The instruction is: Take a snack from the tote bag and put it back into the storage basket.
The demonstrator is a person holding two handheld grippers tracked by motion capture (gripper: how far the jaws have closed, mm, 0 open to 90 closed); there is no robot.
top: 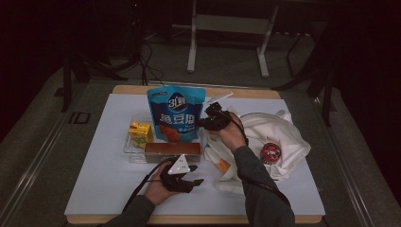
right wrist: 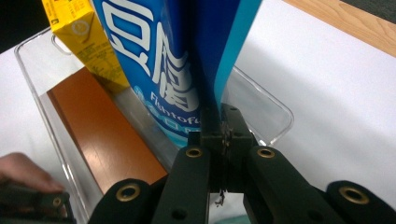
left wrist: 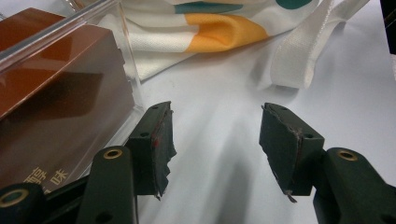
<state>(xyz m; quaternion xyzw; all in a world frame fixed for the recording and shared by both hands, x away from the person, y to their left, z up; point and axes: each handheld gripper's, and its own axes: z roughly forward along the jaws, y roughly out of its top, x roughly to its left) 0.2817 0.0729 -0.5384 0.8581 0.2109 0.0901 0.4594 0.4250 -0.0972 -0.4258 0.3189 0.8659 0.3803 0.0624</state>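
The right gripper pinches its jaws on the side edge of the blue snack bag, which stands in the clear tray. Probably the lifting step; next, raise it straight out. The left gripper waits, jaws apart, at the tray's 5 o'clock. The bag reads "Fishtofu".

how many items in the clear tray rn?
3. Blue snack bag upright at the clear tray's back, pinched by the right gripper; yellow carton at its left; brown box along the front. More may be hidden behind.
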